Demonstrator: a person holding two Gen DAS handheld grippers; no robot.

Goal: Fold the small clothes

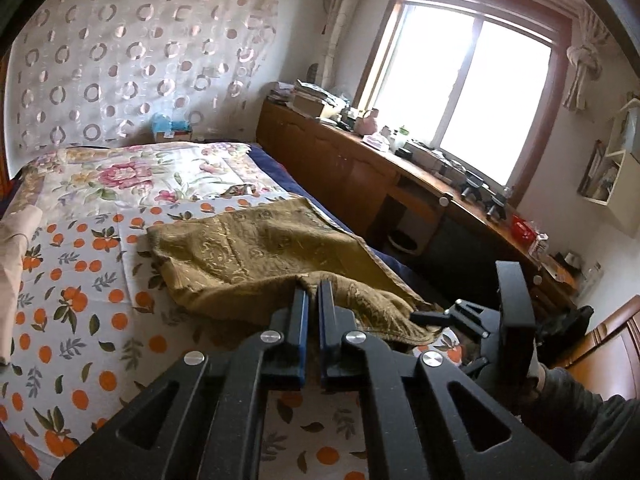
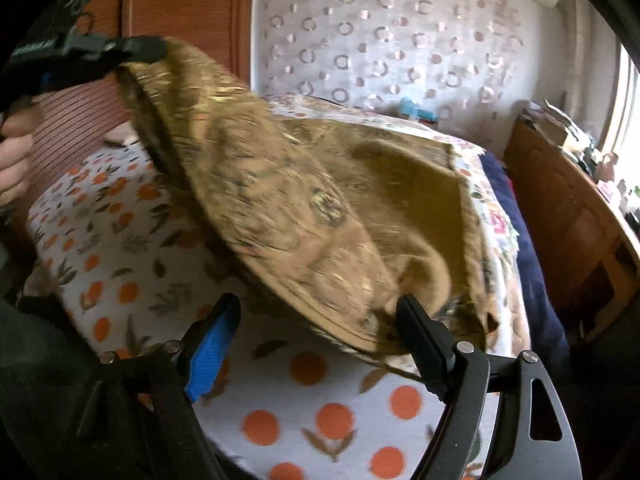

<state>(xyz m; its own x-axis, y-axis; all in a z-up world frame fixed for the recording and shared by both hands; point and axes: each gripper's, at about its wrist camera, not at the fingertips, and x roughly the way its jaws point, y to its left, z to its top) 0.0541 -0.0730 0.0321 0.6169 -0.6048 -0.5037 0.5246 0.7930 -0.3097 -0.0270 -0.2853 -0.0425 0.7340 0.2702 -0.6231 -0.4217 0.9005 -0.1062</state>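
Olive-gold cloth [image 1: 256, 248] hangs pinched in the clenched left tongs [image 1: 314, 284], just beyond the released right tongs [image 2: 320, 320].

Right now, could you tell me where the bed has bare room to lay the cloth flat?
The orange-print sheet is bare left of the olive cloth, up to the beige garment at the edge. The desk under the window is crowded.

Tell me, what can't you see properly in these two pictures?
- Right wrist view: the gold cloth is smeared by motion, so its pattern is unreadable.
- Left wrist view: the cloth's near edge hides behind the left gripper.
- Left wrist view: the things on the desk are too small to name.
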